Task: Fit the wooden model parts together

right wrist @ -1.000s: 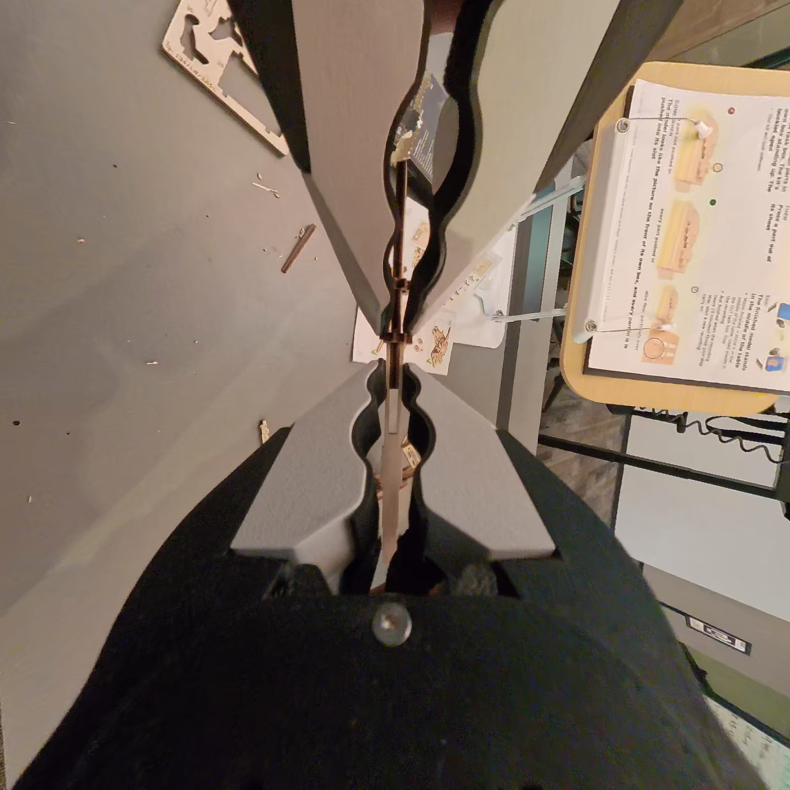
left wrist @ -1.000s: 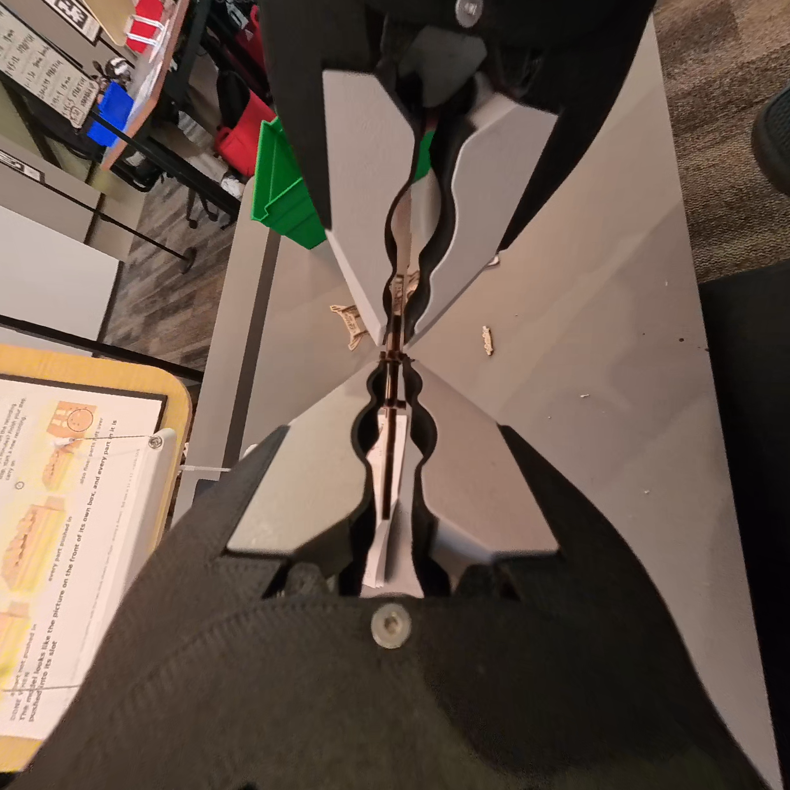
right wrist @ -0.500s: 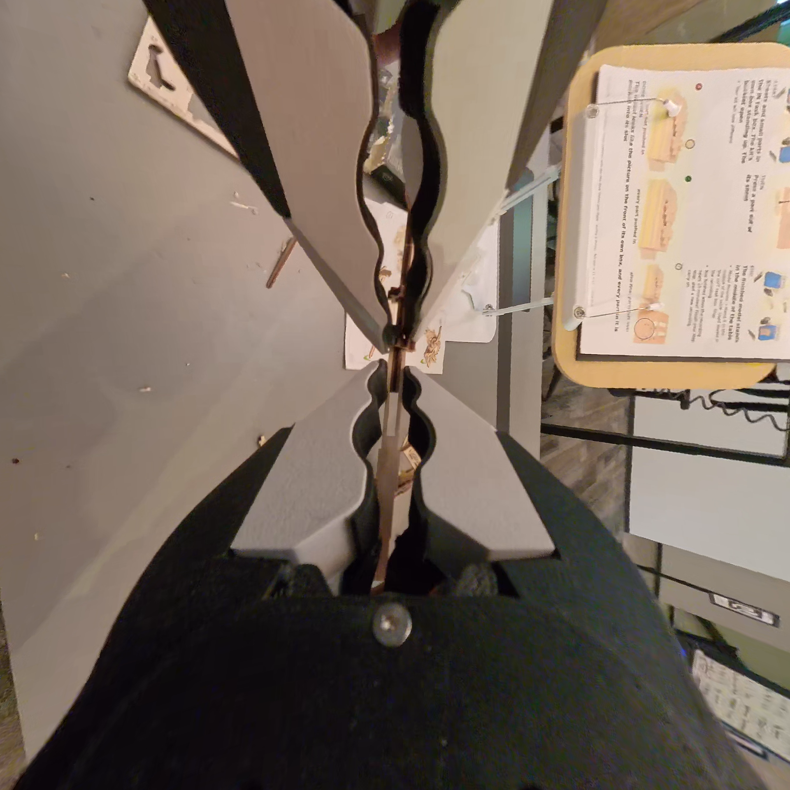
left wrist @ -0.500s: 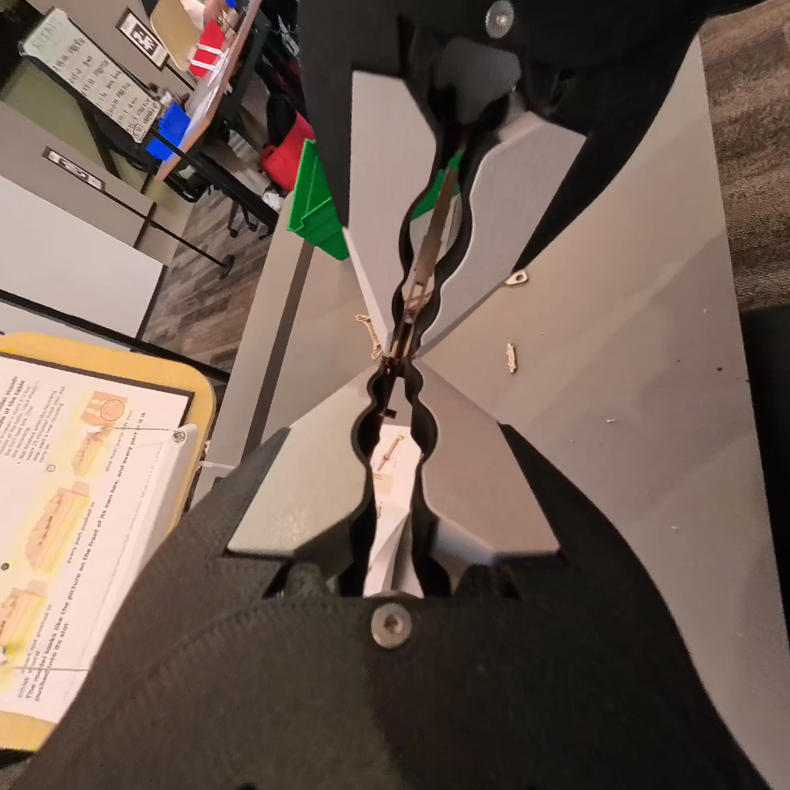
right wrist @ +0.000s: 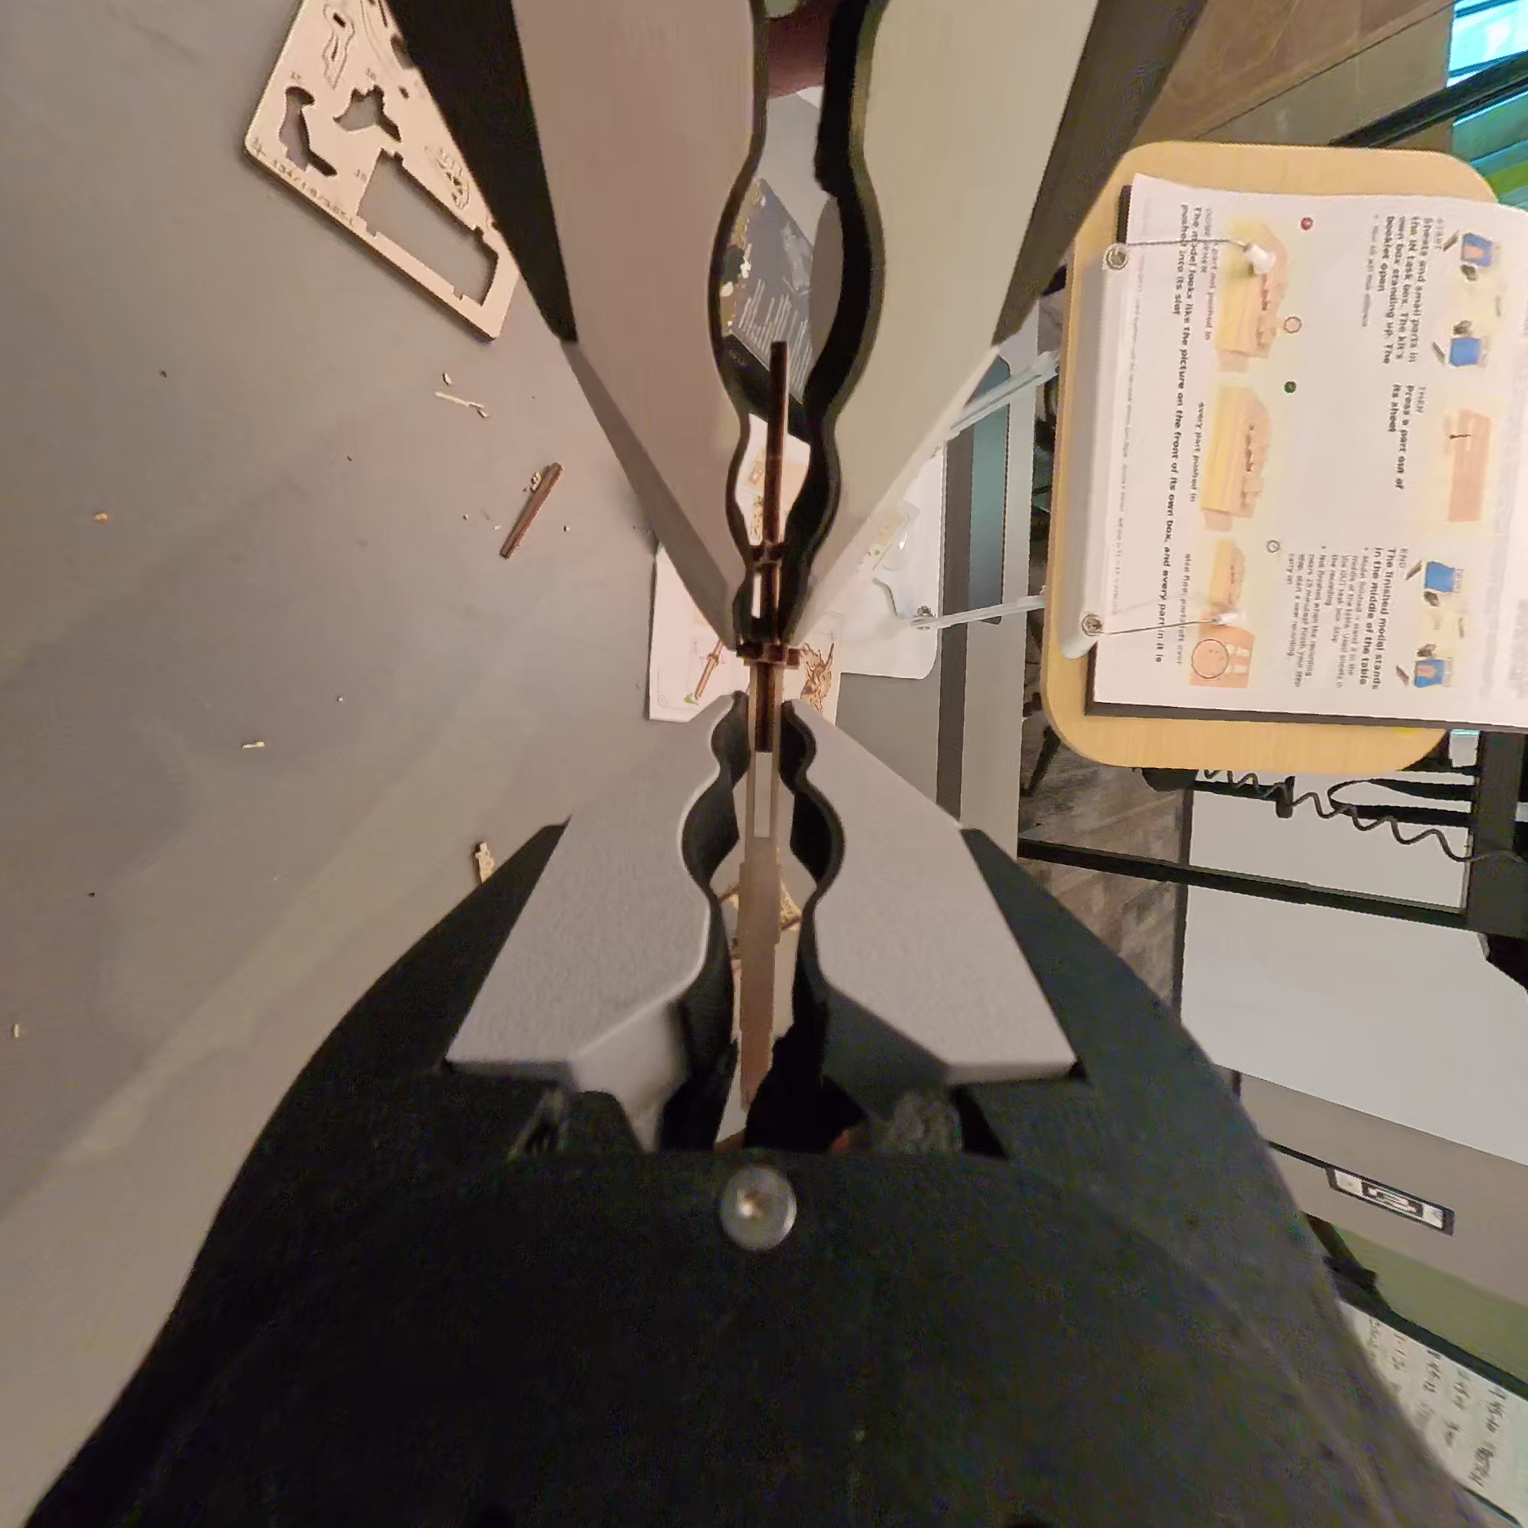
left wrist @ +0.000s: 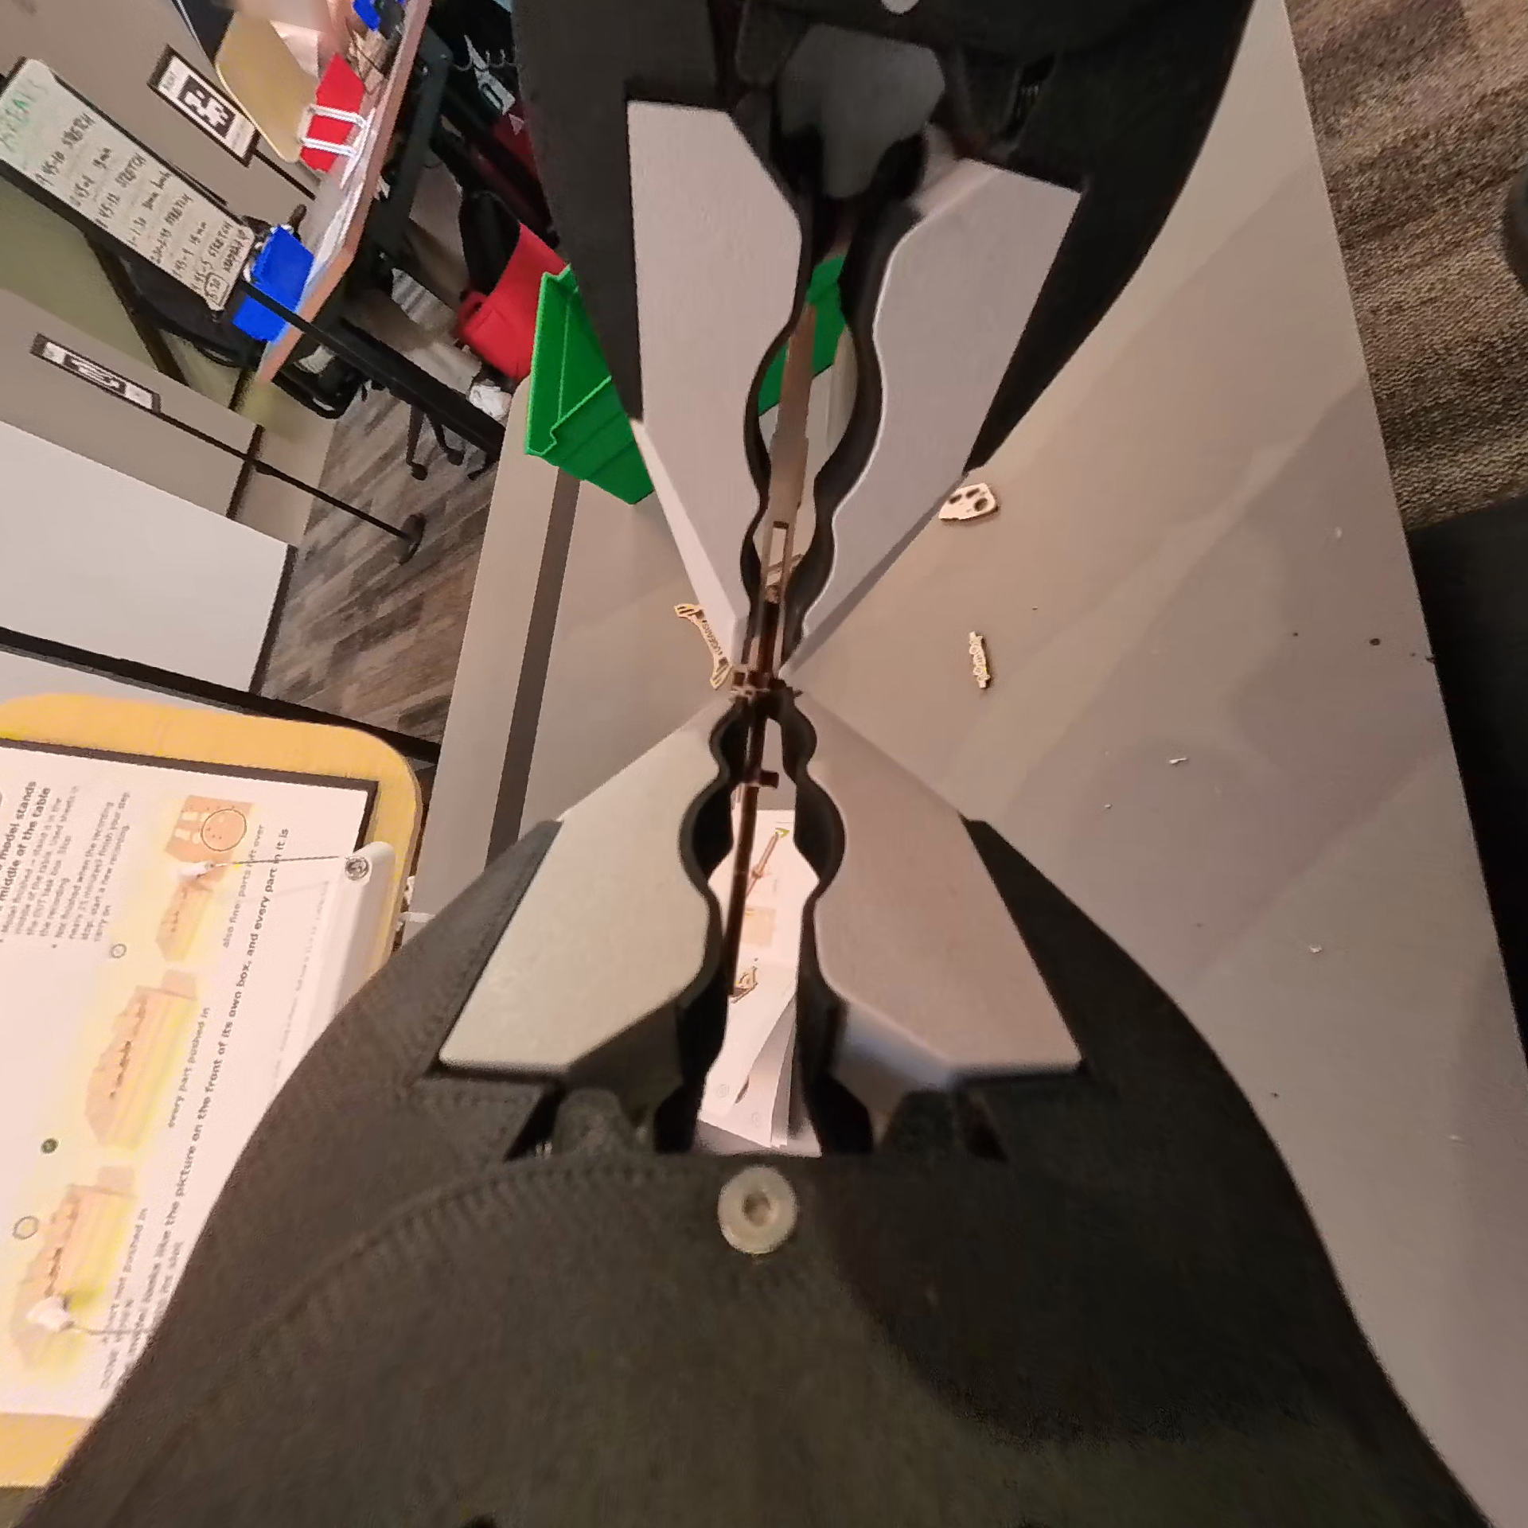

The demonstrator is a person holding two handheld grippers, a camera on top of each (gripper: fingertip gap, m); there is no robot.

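Both grippers meet tip to tip mid-frame. The left gripper pinches a thin dark wooden strip edge-on, and the right gripper clamps a pale flat wooden strip. The strips join at little cross tabs above the grey worktop.

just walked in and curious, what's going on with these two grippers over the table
A person is holding two grippers tip to tip above a grey table. The left gripper is shut on a thin wooden part, and the right gripper is shut on another thin wooden part. The two parts meet edge-on between the tips, at a small cross-shaped joint. Loose wooden pieces and a punched-out sheet lie on the table.
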